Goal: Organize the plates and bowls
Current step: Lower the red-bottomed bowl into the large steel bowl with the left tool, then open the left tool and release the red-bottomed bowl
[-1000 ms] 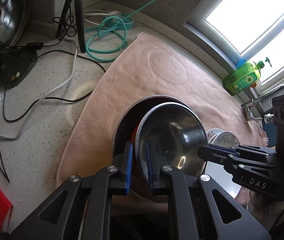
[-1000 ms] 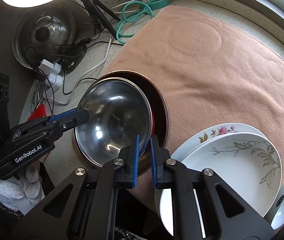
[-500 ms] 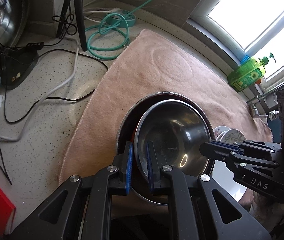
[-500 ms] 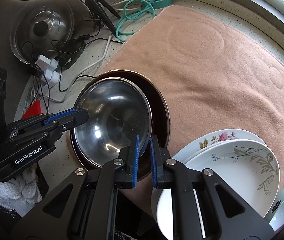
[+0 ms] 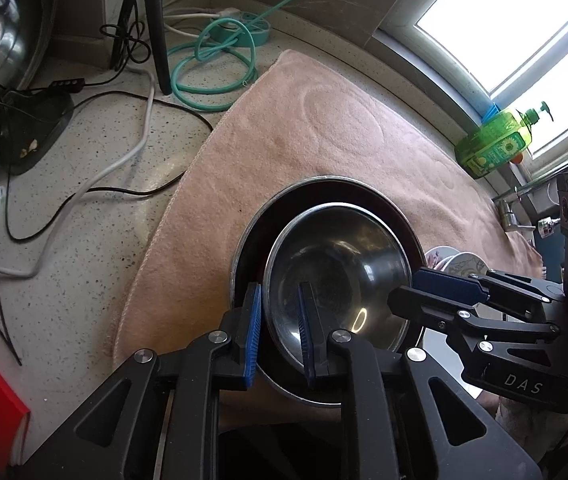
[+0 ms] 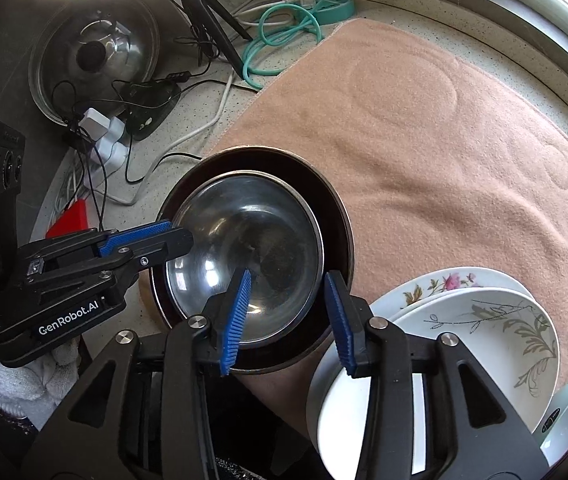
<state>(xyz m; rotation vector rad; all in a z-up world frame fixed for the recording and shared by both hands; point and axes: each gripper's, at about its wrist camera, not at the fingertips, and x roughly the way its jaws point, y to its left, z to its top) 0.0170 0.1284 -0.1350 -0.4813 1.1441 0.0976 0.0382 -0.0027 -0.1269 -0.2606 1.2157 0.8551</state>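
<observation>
Steel bowl (image 6: 244,256) nested in a dark bowl (image 6: 335,216) on a pink towel (image 6: 443,140). Right gripper (image 6: 289,316) just opened wide astride its rim; left gripper (image 5: 280,332) just loosening, rim between narrow jaws. Plates (image 6: 483,320) beside.

At the upper left of my right view a glass pot lid (image 6: 94,60) leans beside a black tripod (image 6: 208,12). A coiled teal cable (image 6: 280,40) lies at the top, off the pink towel (image 6: 443,152). My left view shows a green dish-soap bottle (image 5: 495,142) at the right, by the window.

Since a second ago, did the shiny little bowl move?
Yes. The small steel bowl dropped down to nest level inside the bigger dark bowl, instead of tilting above it, as the right gripper fingers opened.
</observation>
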